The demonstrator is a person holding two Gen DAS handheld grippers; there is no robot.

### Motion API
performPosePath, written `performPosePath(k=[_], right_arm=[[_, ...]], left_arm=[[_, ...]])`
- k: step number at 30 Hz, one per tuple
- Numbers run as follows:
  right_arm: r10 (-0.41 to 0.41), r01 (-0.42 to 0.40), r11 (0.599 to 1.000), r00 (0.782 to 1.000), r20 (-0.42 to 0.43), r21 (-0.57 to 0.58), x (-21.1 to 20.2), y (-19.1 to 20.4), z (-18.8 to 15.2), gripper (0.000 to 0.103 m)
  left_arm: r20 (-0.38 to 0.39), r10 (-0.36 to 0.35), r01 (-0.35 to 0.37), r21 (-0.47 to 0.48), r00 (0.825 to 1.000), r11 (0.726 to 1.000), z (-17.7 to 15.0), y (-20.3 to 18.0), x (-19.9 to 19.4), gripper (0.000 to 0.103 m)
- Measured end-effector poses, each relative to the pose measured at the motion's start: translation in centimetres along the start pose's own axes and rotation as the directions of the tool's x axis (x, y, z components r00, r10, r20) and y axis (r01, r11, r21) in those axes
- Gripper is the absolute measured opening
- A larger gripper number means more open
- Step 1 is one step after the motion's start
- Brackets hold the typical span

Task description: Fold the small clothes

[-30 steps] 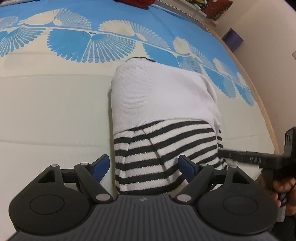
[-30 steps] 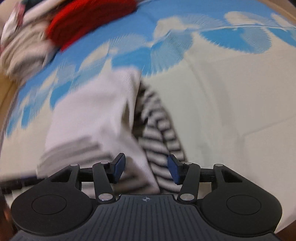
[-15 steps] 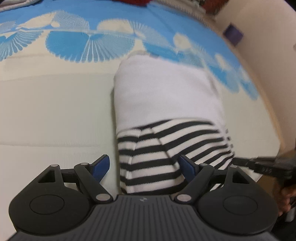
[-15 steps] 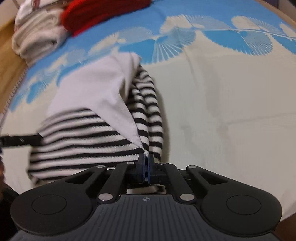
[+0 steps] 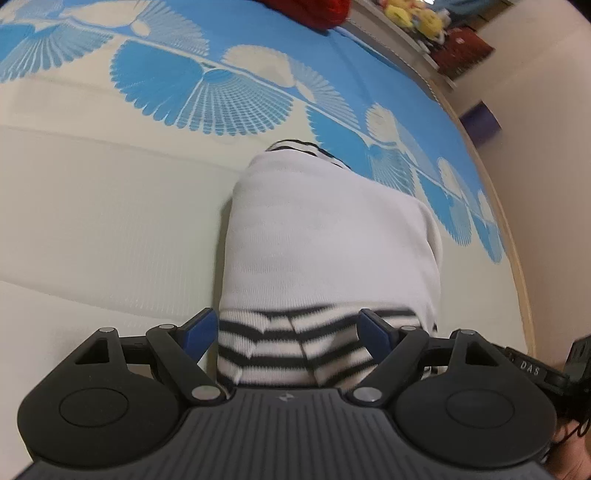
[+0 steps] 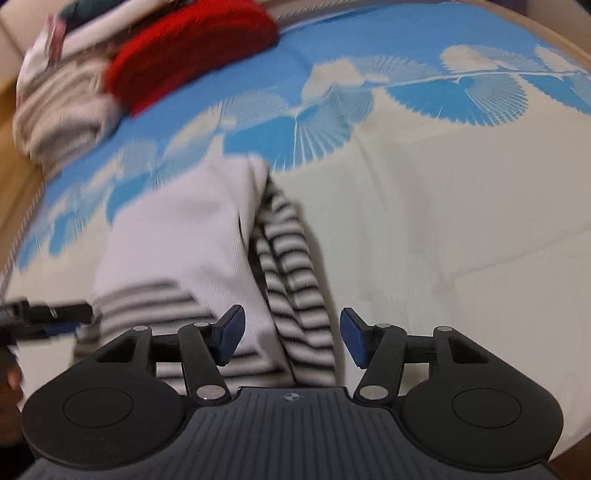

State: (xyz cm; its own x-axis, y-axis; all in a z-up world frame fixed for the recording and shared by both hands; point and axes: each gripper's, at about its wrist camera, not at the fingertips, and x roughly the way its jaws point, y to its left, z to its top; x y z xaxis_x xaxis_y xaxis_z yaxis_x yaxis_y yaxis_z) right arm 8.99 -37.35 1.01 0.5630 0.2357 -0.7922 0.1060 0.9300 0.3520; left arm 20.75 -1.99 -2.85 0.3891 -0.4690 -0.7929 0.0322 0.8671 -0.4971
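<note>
**Both jaws released over the folded striped garment**

Left gripper [image 5: 286, 334]: my jaws are spread wide, nothing between the pads. The near striped hem of the garment [image 5: 332, 240] sits in the gap below them; I can't tell whether the pads touch the fabric.

Right gripper [image 6: 291, 334]: jaws also spread, not clamping anything. The striped sleeve [image 6: 295, 280] runs down between the two blue pads [image 6: 231, 332]. This view is motion-blurred, so contact is unclear.

The garment is a small white knit top with black-and-white stripes. It lies on the bed, on the cream part of the bedspread [image 5: 92, 221], with its far end just reaching the blue fan-pattern band. From the left wrist: a plain white panel is folded over the top, the striped band shows at the near end, and a sliver of stripe peeks out at the far end. From the right wrist: the white panel lies to the left, with the striped sleeve bunched along its right edge.

The right gripper's body shows at the lower right of the left view, close beside the garment's near right corner. The left gripper's finger shows at the left edge of the right view, at the near left corner.

Toward the far edge of the bed: a red knit item [image 6: 192, 48] next to a pile of pale clothes [image 6: 62, 99]. Soft toys [image 5: 417, 16] sit on a ledge beyond the bed.
</note>
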Motion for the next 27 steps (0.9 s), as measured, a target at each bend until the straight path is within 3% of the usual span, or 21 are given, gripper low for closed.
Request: performPosePath(k=[8, 14, 15, 19, 24, 27], right_arm=[[-0.046, 0.054, 0.996, 0.994, -0.096, 0.076, 4.4, 0.0, 1.6, 0.061], [-0.122, 0.128, 0.991, 0.979, -0.165, 0.027, 7.0, 0.2, 1.6, 0.06], [-0.125, 0.132, 0.991, 0.978, -0.165, 0.028, 7.1, 0.1, 1.7, 0.054], [-0.082, 0.094, 0.994, 0.979, -0.184, 0.055, 8.0, 0.2, 1.8, 0.011], [-0.073, 0.076, 0.997, 0.98, -0.187, 0.013, 8.6, 1.9, 1.9, 0.005], [-0.052, 0.058, 0.998, 0.984, -0.17, 0.031, 8.7, 2.5, 2.2, 0.005]], left_arm=[[-0.039, -0.037, 0.032, -0.133, 0.999, 0.991, 2.1, 1.6, 3.9, 0.091], [-0.054, -0.066, 0.056, -0.176, 0.996, 0.983, 2.8, 2.1, 6.0, 0.092], [-0.056, -0.07, 0.059, -0.179, 0.996, 0.982, 2.9, 2.2, 6.4, 0.092], [-0.051, -0.063, 0.056, -0.139, 0.997, 0.989, 3.1, 1.3, 7.1, 0.09], [-0.006, -0.036, 0.036, -0.041, 0.999, 0.999, 3.5, 0.4, 5.6, 0.049], [0.068, -0.014, 0.01, 0.058, 0.998, 0.998, 4.2, -0.8, 3.4, 0.046]])
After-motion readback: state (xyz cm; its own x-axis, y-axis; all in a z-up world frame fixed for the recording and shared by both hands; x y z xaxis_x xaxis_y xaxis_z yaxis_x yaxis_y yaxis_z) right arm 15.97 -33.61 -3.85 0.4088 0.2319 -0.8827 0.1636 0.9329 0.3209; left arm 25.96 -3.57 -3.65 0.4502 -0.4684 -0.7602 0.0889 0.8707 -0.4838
